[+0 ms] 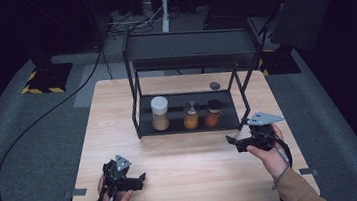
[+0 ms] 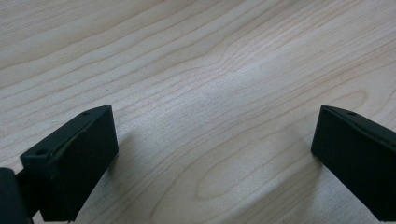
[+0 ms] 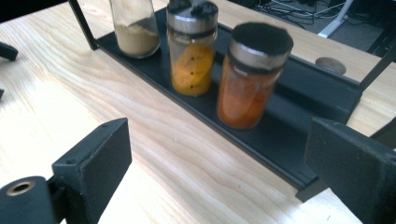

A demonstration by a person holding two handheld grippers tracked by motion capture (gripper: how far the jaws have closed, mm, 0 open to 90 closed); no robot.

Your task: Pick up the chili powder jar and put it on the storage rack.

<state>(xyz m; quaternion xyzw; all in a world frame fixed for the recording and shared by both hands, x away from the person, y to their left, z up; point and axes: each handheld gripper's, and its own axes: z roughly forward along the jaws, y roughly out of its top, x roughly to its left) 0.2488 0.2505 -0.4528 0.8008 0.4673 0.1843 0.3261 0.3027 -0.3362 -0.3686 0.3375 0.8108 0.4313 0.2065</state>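
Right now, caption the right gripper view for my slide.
Open right claw facing three spice jars on a black rack.

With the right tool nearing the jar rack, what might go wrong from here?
1. The three jars stand close together on the rack's lower shelf; open jaws reaching for the orange-red jar may bump the yellow-orange jar.
2. The rack's top shelf hangs over the jars, so the right tool could strike it on lifting.
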